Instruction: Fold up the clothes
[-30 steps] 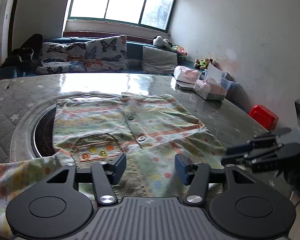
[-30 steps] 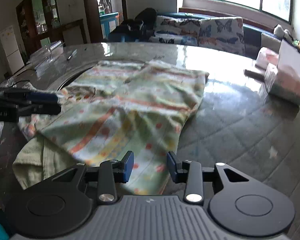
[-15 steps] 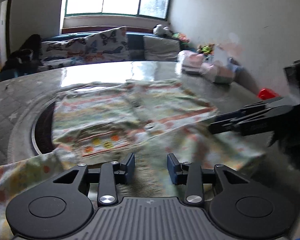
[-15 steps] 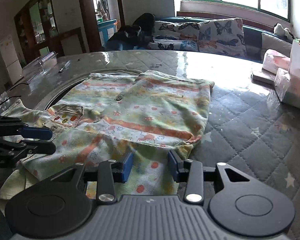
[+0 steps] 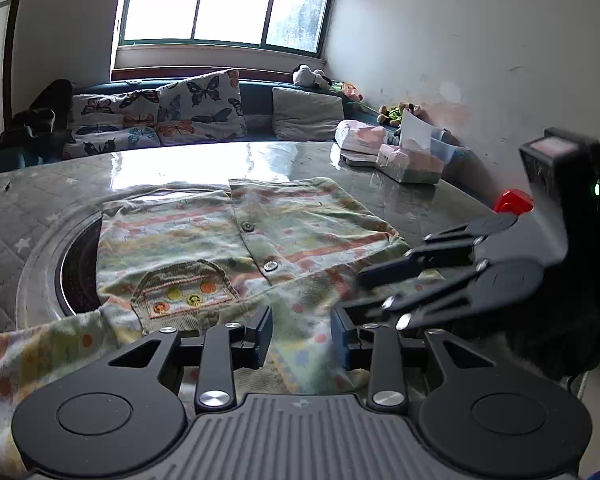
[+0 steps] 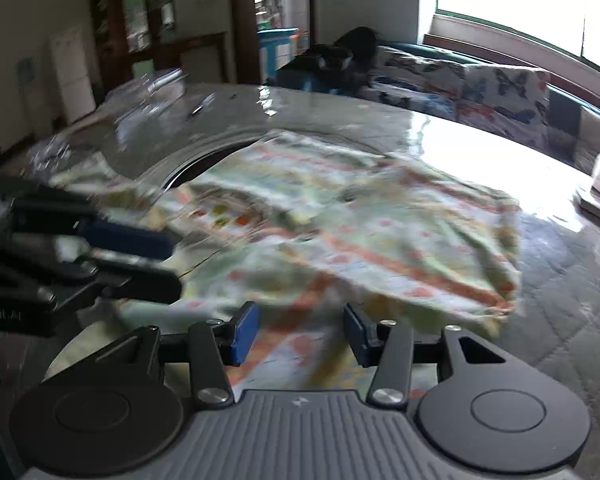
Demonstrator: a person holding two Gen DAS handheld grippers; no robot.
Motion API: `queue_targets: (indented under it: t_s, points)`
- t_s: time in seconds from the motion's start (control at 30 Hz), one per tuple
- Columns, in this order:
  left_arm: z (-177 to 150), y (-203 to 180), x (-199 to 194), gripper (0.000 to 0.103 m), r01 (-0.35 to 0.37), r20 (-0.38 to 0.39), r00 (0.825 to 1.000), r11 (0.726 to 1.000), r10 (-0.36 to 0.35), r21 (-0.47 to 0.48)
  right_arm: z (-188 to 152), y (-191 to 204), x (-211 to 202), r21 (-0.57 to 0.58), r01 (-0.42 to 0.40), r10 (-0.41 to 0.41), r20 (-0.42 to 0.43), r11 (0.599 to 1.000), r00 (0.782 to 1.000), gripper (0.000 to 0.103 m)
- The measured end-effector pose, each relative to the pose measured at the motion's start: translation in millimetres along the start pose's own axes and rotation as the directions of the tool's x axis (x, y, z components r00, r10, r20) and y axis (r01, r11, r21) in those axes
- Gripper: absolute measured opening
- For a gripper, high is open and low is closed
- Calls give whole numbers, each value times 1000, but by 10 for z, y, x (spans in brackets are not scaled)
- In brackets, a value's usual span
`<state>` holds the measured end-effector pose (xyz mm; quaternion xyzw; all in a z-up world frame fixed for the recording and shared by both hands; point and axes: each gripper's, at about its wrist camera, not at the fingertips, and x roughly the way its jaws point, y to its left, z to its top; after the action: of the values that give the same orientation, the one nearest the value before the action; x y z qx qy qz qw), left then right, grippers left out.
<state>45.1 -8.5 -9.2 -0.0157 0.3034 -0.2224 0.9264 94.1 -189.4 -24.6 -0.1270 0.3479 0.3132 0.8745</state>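
Note:
A small pale-green buttoned shirt (image 5: pixel 236 236) with orange stripes, dots and a front pocket lies spread on the round table; it also shows, blurred, in the right wrist view (image 6: pixel 372 224). My left gripper (image 5: pixel 302 338) is open and empty, low over the shirt's near hem. My right gripper (image 6: pixel 298 330) is open and empty over the same hem, just to the left gripper's right. Each gripper shows in the other's view: the right one (image 5: pixel 480 272) and the left one (image 6: pixel 80 256). One sleeve (image 5: pixel 28 356) trails off at the near left.
The table (image 5: pixel 412 204) has a quilted cover and a dark round recess (image 5: pixel 76 268) partly under the shirt. Tissue packs and boxes (image 5: pixel 408 160) stand at the far right edge. A red box (image 5: pixel 514 200) sits beyond. A sofa with butterfly cushions (image 5: pixel 160 116) lies behind.
Both grippers have moved closer together over the shirt's near hem. The right gripper swung left and its view is blurred. The jaws stay open.

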Motion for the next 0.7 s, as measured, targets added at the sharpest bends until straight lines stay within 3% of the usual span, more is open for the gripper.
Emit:
queue_targets:
  t_s: [0.57, 0.7]
  points:
    - [-175, 50, 28, 37, -61, -43, 997, 998, 60, -10, 7, 181, -138, -24, -7, 9, 74, 1000, 997, 50]
    - [-174, 125, -84, 48, -94, -21, 995, 995, 93, -45, -26, 238, -6, -38, -27, 29, 40, 999, 999, 53]
